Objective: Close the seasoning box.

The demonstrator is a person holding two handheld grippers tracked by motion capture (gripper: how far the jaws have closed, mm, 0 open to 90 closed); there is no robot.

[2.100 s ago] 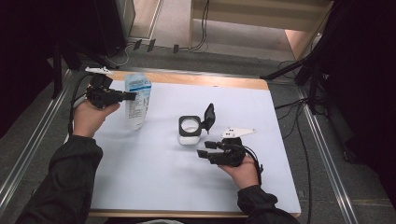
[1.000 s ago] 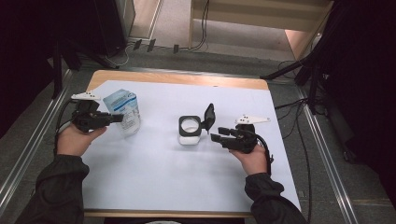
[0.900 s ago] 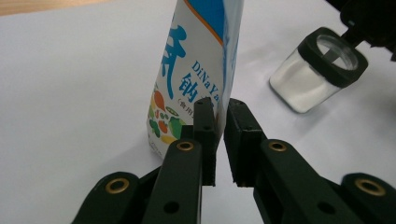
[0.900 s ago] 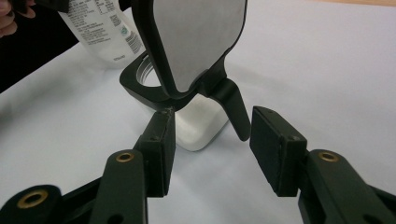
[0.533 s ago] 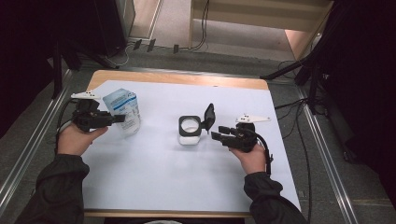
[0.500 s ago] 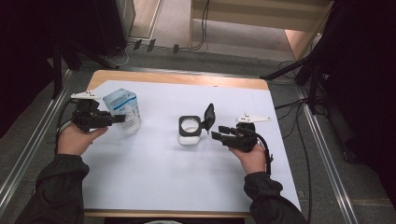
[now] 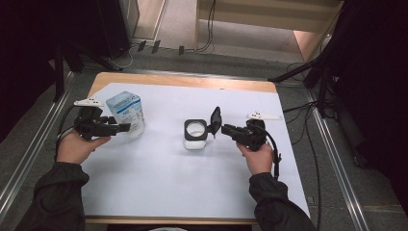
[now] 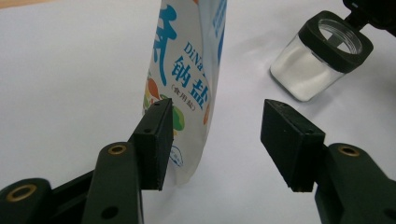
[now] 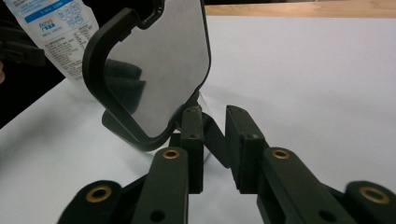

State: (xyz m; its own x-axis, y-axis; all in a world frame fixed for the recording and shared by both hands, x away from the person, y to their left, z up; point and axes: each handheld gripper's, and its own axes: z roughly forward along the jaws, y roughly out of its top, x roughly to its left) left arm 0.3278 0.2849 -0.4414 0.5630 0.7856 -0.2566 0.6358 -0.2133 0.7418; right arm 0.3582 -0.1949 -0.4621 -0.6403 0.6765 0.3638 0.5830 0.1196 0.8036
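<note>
A blue-and-white salt bag (image 7: 126,111) (image 8: 187,60) stands upright on the white sheet at the left. My left gripper (image 7: 122,127) (image 8: 215,112) is open around its lower edge. The jaws have just been opening, and the bag is near the left pad with a wide gap to the other. A square glass jar (image 7: 196,134) (image 8: 313,65) of white powder sits mid-table, its black hinged lid (image 7: 215,122) (image 9: 159,60) standing up open. My right gripper (image 7: 225,129) (image 9: 215,114) points at the lid's hinge. Its jaws have just been closing to a narrow gap, and I see nothing gripped between them.
The white sheet (image 7: 159,187) covers most of a wooden table (image 7: 192,81). Metal rails (image 7: 337,159) run along both sides. Cables (image 7: 308,139) lie on the floor to the right, and dark stands are beyond the far edge. The salt bag (image 9: 60,28) appears behind the lid.
The left hand has moved the salt bag leftward and stood it upright. The right gripper has moved from in front of the jar to beside the raised lid.
</note>
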